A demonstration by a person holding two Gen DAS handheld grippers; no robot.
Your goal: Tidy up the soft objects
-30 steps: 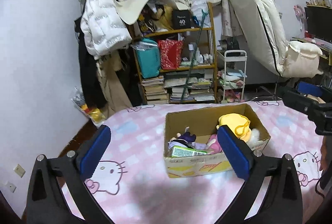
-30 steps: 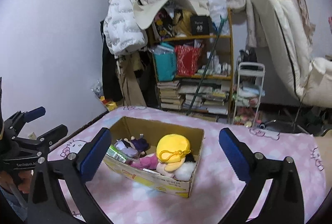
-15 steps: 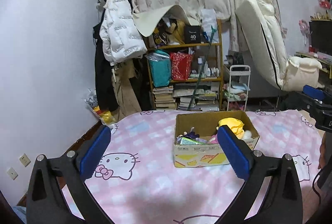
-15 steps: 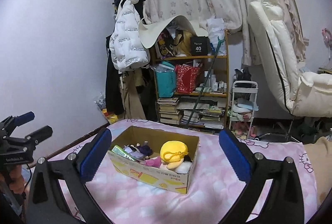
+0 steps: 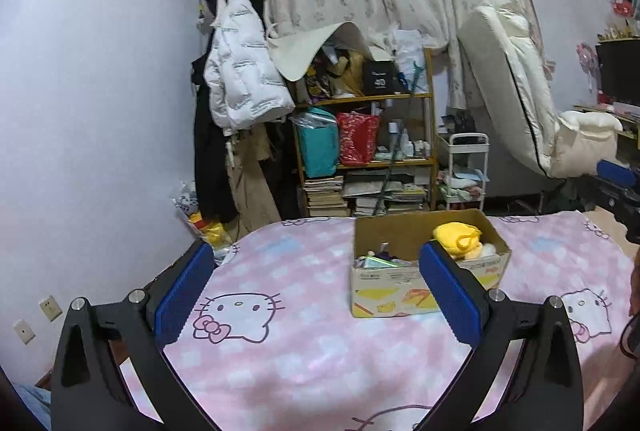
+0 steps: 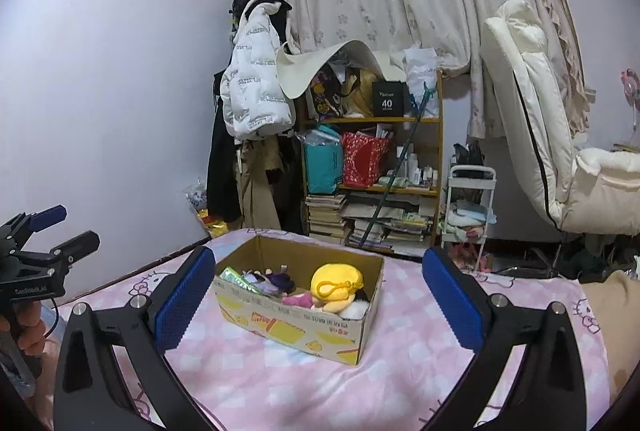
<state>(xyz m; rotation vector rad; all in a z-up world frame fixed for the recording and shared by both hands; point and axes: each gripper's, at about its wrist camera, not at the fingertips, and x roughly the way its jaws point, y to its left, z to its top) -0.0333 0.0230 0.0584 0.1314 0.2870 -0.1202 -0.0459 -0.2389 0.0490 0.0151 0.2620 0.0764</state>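
Both grippers are pulling back from the open brown cardboard box (image 6: 298, 305), which is shrinking in view. Left gripper (image 5: 318, 291) and right gripper (image 6: 316, 305) jaws are sitting wide open, gripping nothing. Yellow round plush toy (image 6: 336, 283) is lying inside the box on the pink cat-print bed cover (image 6: 404, 367)

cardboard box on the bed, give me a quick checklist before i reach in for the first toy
1. Left gripper open and holding nothing: ok.
2. Right gripper open and holding nothing: ok.
3. Cardboard box upright with its top open: ok.
4. Yellow plush on top of the pile, uncovered: ok.
5. Grippers close enough to grasp: not ok, both hang well short of the box.
6. Place on the pink blanket to sort toys onto: ok, bare fabric in front of the box.
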